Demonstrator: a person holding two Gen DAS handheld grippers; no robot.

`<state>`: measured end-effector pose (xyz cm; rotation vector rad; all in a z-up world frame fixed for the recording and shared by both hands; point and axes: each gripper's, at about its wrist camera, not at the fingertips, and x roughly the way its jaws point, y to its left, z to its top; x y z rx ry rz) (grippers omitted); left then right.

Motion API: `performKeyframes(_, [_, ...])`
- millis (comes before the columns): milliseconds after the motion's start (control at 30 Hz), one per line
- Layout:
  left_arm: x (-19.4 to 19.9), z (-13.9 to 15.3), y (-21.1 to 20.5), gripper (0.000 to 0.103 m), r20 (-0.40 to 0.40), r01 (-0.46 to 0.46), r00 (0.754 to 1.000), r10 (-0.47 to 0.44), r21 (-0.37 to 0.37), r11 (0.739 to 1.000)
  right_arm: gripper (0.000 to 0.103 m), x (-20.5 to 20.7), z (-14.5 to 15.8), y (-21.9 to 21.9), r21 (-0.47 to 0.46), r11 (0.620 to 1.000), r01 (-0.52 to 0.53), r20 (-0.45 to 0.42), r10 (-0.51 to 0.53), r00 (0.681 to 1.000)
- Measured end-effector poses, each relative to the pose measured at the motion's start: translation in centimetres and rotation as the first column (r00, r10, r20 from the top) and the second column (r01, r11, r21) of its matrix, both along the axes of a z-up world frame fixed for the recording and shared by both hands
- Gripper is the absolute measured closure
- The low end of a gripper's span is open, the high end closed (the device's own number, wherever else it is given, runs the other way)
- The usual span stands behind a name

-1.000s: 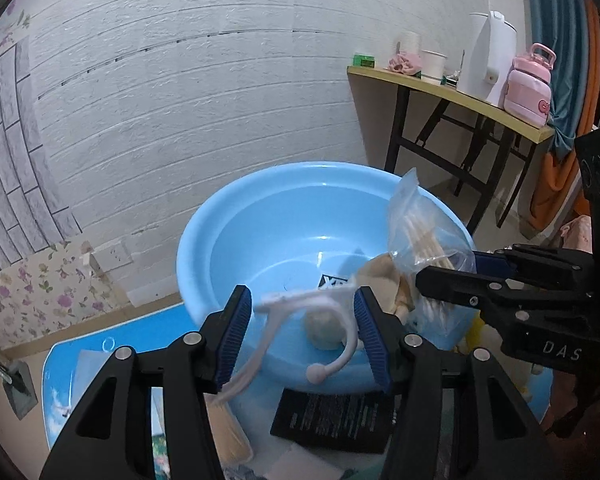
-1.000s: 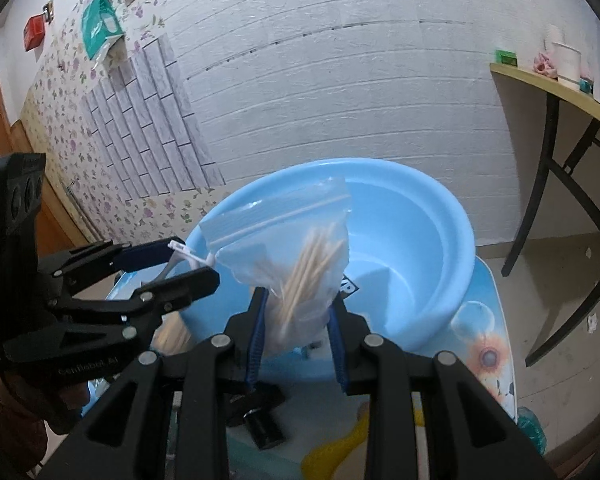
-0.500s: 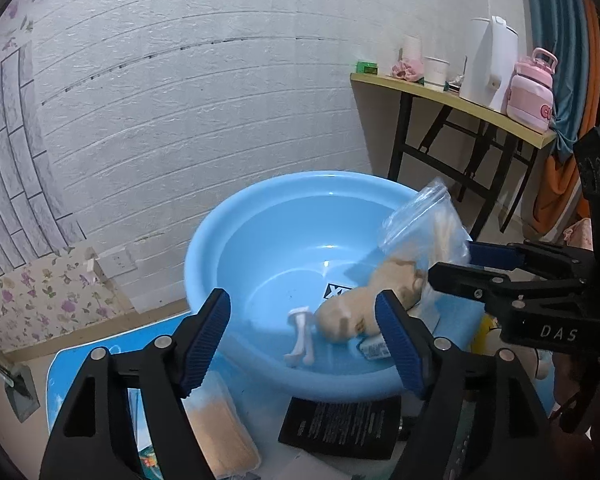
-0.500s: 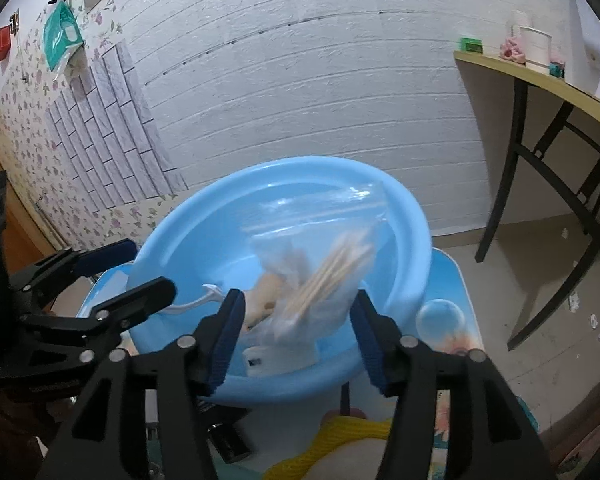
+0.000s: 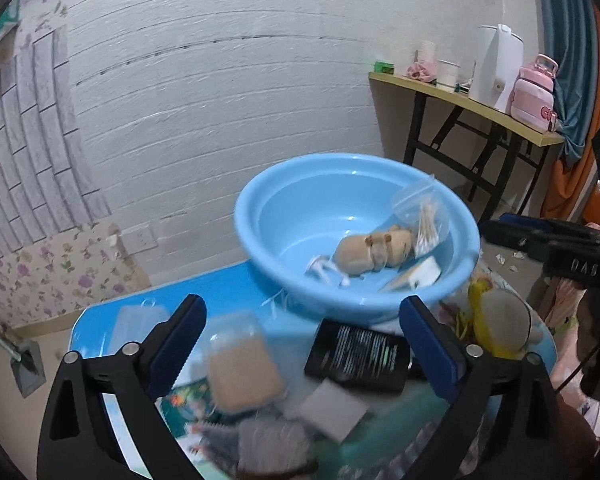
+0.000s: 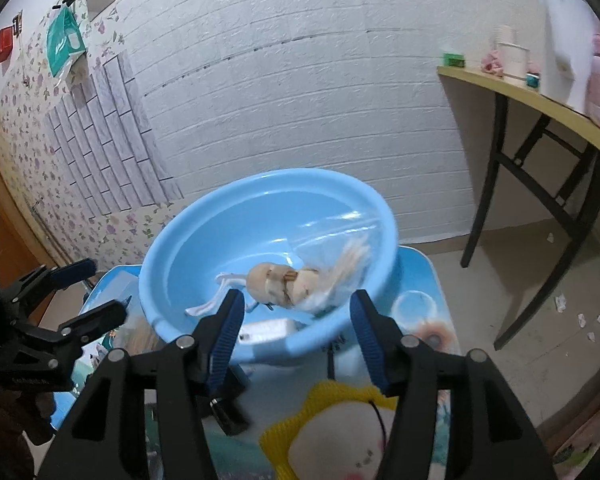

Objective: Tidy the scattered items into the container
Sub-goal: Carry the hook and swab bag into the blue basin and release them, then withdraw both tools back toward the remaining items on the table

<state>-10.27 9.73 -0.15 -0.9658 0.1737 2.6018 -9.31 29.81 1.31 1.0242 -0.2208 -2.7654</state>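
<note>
The blue basin (image 5: 260, 184) (image 6: 180, 240) stands on a small blue table. In it lie a tan plush toy (image 5: 374, 250) (image 6: 284, 280), a white plastic hook (image 5: 326, 270) (image 6: 216, 300) and a clear bag of wooden sticks (image 5: 424, 220) (image 6: 340, 264). My left gripper (image 5: 304, 344) hangs back from the basin's near rim, its jaws opening with nothing between them. My right gripper (image 6: 296, 340) is open and empty just short of the rim, and also shows at the right (image 5: 540, 240).
On the table before the basin lie a clear box of tan stuff (image 5: 240, 368), a black card (image 5: 358, 354), a white pad (image 5: 332, 408) and a yellow-edged plush toy (image 6: 340, 440). A side table (image 6: 540, 96) with a kettle stands to the right.
The left gripper let go of the white hook and the right let go of the bag; both now lie in the basin. Both grippers opened and drew back from it.
</note>
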Motion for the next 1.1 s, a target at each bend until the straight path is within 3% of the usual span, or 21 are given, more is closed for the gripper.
performKeyframes(400, [4.2, -1.8, -4.1, 0.002, 0.049, -0.098, 0.994, 0.099, -0.025, 0.995, 0.048, 3.7, 0.3, 1.2, 0.05, 0.998, 0.037, 0.014, -0.038, 0.999])
performKeyframes(533, [5.6, -3.2, -4.6, 0.002, 0.061, -0.119, 0.991, 0.123, -0.06, 0.991, 0.045, 4.8, -0.7, 1.5, 0.07, 0.997, 0.032, 0.044, -0.035, 0.998])
performKeyframes(800, [7.4, -5.5, -5.7, 0.002, 0.123, -0.133, 0.983, 0.139, -0.061, 0.989, 0.041, 6.4, -3.8, 1.5, 0.094, 0.996, -0.011, 0.139, -0.002, 0.99])
performKeyframes(933, [7.5, -6.3, -5.6, 0.002, 0.143, -0.129, 0.98, 0.136, -0.057, 0.99, 0.025, 6.4, -4.2, 1.7, 0.08, 0.997, -0.003, 0.144, -0.008, 0.99])
performKeyframes(1100, [7.2, -6.6, -4.9, 0.002, 0.145, -0.11, 0.983, 0.116, -0.052, 0.993, 0.023, 6.2, -4.7, 1.4, 0.08, 0.997, -0.02, 0.159, 0.007, 0.987])
